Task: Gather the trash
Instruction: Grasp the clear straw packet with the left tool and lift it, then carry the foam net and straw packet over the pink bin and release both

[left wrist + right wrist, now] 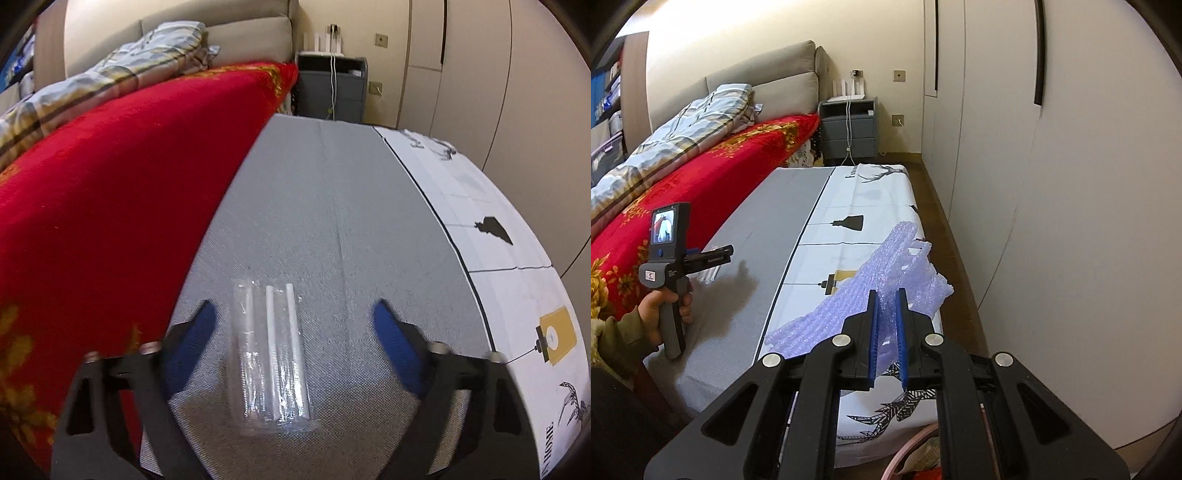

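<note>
So the surface here is a long low bench (332,184) next to the bed, covered in a cloth that's grey on the bed side and white with black and yellow prints (a deer, hanging lamps) on the far side. Lying flat on the grey part is a clear plastic packet of white straws (271,354), long side running along the bench. A sheet of lilac bubble wrap (886,273) trails over the white printed part, near the edge.
</note>
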